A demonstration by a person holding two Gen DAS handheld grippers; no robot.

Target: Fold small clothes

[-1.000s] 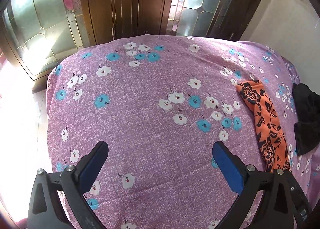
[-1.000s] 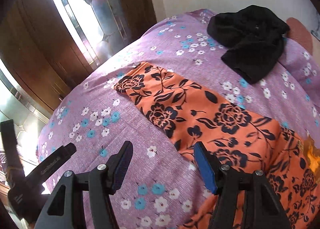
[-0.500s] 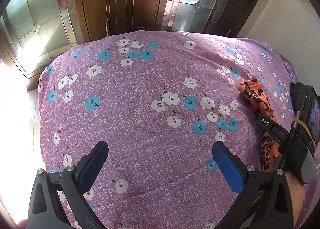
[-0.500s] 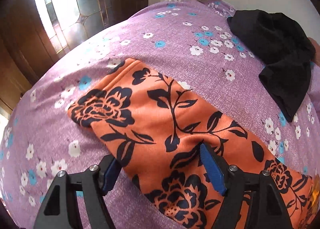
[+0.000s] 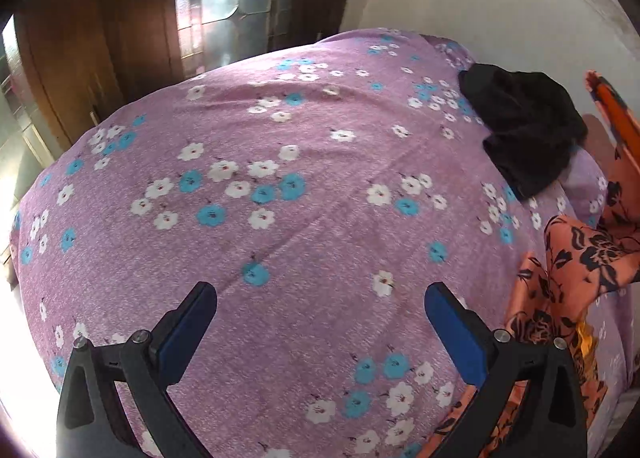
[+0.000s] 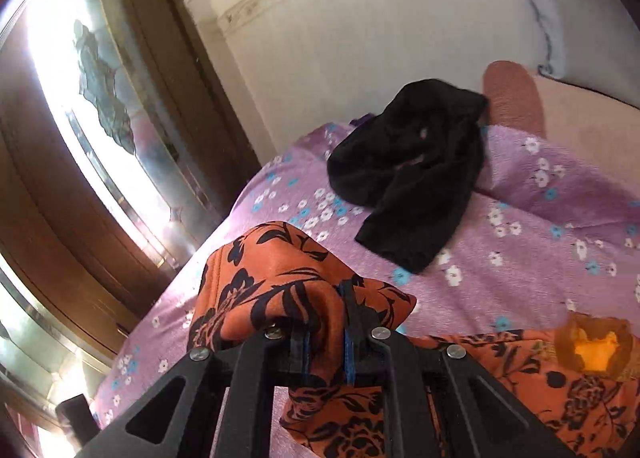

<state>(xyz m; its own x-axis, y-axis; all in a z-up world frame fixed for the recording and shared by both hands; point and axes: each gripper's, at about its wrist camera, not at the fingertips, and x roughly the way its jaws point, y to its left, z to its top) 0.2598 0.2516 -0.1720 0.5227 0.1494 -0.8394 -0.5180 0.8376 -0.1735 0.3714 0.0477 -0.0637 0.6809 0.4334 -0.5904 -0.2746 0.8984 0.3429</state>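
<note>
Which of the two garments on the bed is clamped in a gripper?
The orange floral garment: the right gripper is shut on a lifted fold of it. The black garment lies untouched by the wall.

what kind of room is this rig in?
Most likely a home bedroom. Work surface is a bed with a purple floral bedsheet, clothes lie on it (black garment, orange floral garment), and wooden glass-panelled doors stand behind.

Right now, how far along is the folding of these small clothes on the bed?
Early. Nothing looks finished: no folded piece shows. In hand: the right gripper is shut on the orange floral garment, one end lifted off the purple bedsheet. The left gripper hangs open over the sheet. Left: completing that fold, then the crumpled black garment.
</note>
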